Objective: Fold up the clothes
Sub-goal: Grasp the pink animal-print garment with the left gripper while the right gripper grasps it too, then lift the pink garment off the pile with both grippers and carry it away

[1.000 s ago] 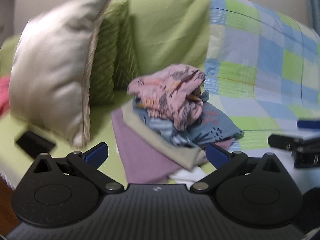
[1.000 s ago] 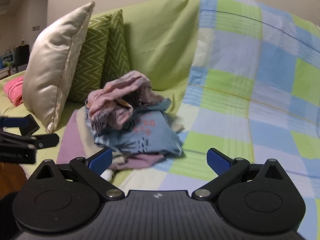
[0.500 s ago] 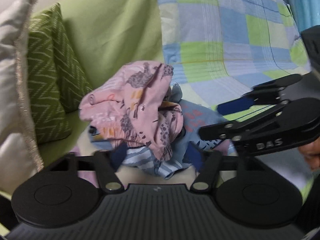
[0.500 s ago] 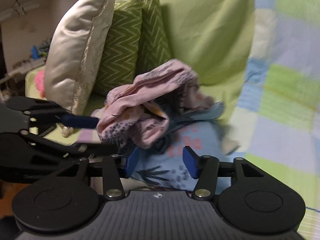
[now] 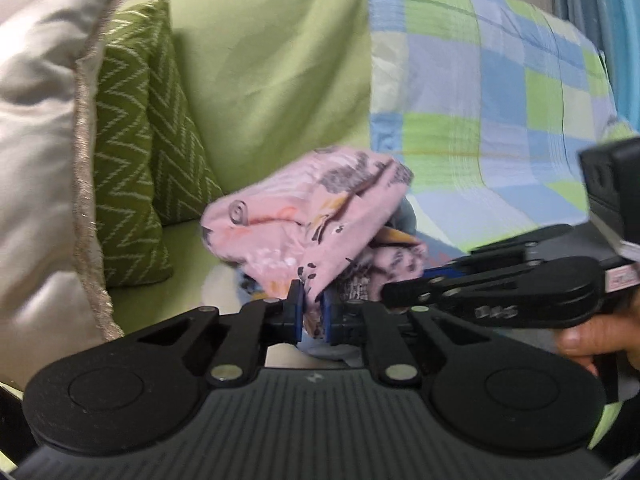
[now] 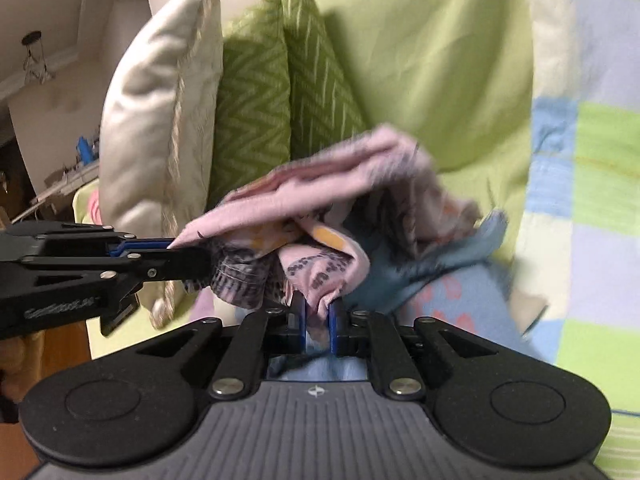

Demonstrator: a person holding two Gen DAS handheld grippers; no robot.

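We are barely started: left gripper (image 5: 311,312) and right gripper (image 6: 318,320) each pinch the crumpled pink garment (image 5: 316,216) atop the pile (image 6: 440,296); nothing is folded.

Crumpled pink printed garment (image 5: 320,216) tops blue clothes (image 6: 452,280).

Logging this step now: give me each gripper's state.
Left gripper: shut on the pink patterned garment.
Right gripper: shut on the same pink patterned garment, at another spot.
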